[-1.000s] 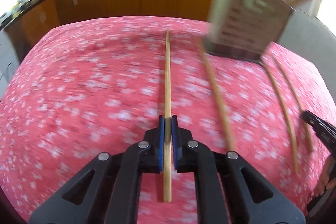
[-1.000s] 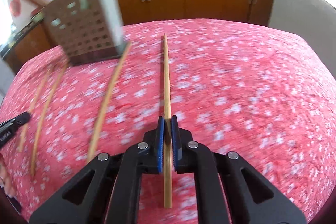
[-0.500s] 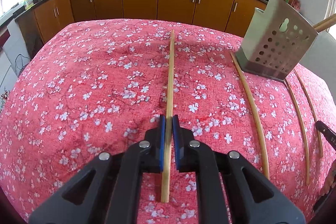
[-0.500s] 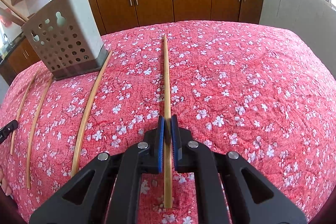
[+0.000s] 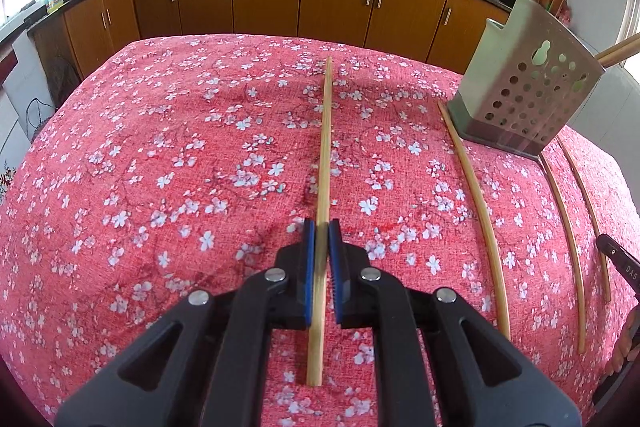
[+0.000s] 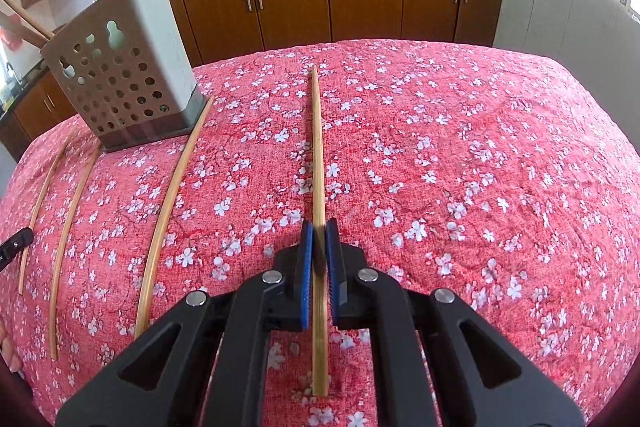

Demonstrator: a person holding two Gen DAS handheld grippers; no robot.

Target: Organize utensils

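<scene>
In the left wrist view, the left tongs (image 5: 319,227) at lower centre are clamped on a bamboo chopstick (image 5: 325,147) that runs up the middle of the frame over the table (image 5: 160,167) with its red flowered cloth. Further right, three loose chopsticks (image 5: 476,203) lie on the cloth, the nearest with its far end beside the perforated utensil holder (image 5: 532,95) at upper right, which has more sticks standing in it. In the right wrist view, the holder (image 6: 120,75) sits upper left with the loose sticks (image 6: 168,203) below it, and the right tongs (image 6: 316,227) at lower centre are closed tight on a second chopstick (image 6: 318,147) pointing up the frame.
</scene>
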